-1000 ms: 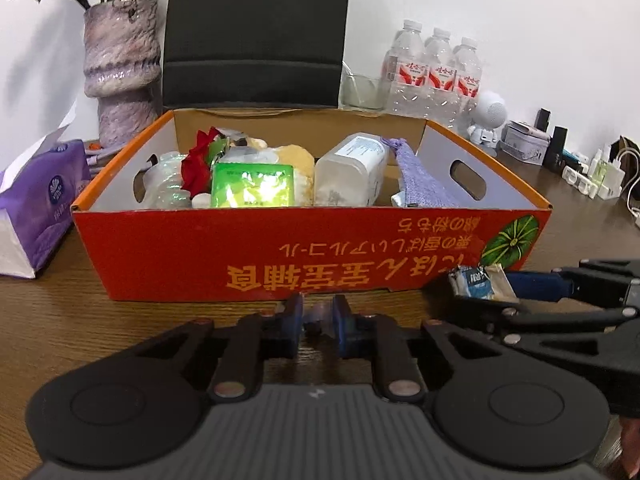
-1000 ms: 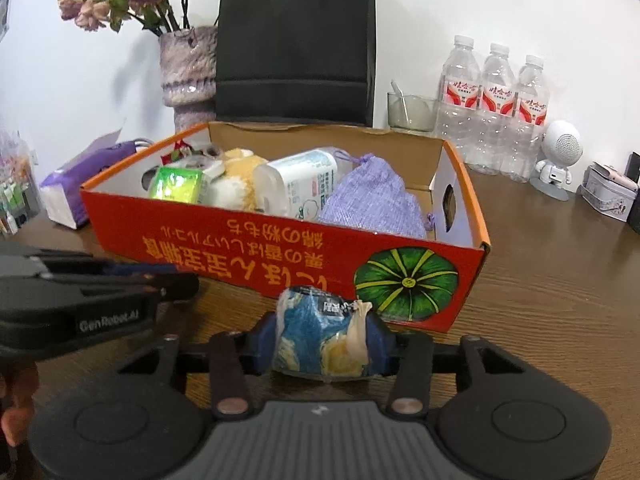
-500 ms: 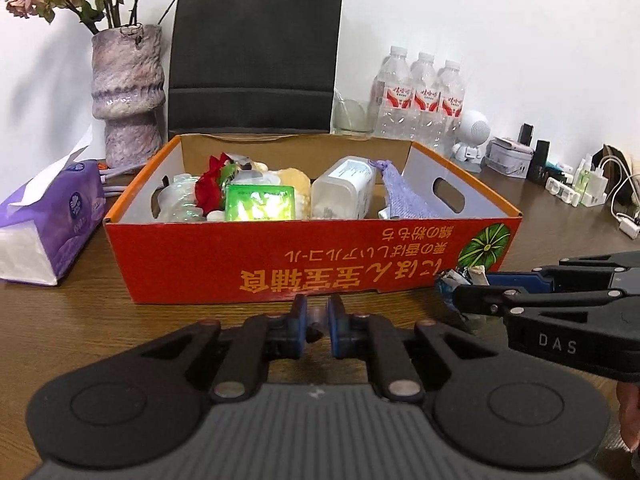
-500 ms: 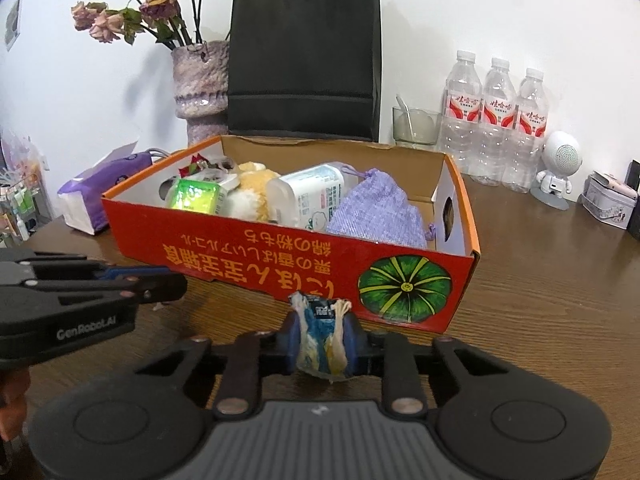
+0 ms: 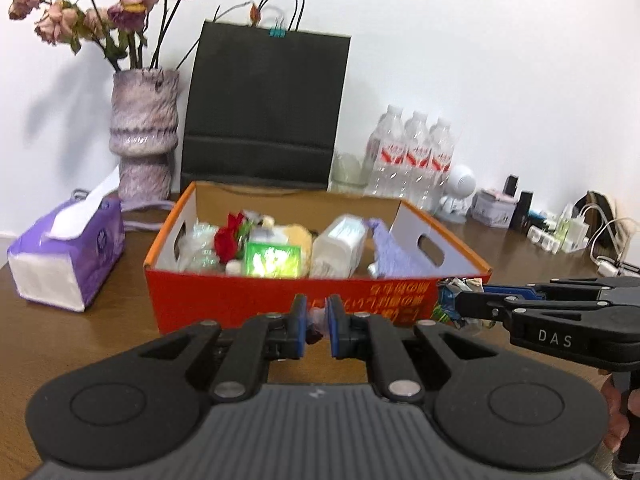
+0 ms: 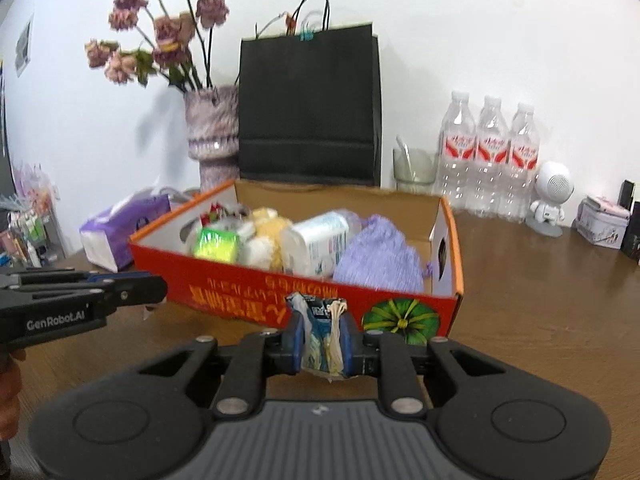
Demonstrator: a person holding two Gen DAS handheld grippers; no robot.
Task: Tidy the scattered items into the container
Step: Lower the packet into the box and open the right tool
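Cardboard box: red-orange front wall with yellow lettering and a green pumpkin print, white inner side walls, brown back wall. Drawstring pouch: lilac. Packet in box: bright green. Snack wrapper: blue and cream, crumpled. Paper bag: black. Tissue pack: purple and white. 3 water bottles: clear, red labels. Vase: mottled mauve.

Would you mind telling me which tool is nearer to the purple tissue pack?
Left. The left tool sits before the box's middle, nearer the tissue pack; the right tool is by the box's far end.
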